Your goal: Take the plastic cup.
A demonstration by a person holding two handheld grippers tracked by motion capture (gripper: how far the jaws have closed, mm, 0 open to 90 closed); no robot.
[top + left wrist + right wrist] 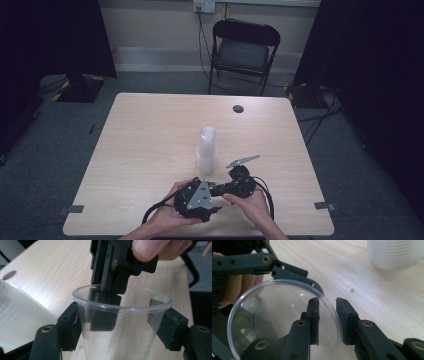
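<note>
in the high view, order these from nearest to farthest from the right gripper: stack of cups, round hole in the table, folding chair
1. Stack of cups: just beyond the right gripper, mid-table, slightly to its left.
2. Round hole: farther back, near the table's far edge.
3. Folding chair: past the table, on the floor by the wall.

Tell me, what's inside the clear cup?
One black jaw of the right gripper reaches inside the clear cup, over its rim. The left gripper clamps the cup outside. The cup's bottom is cut off.
</note>
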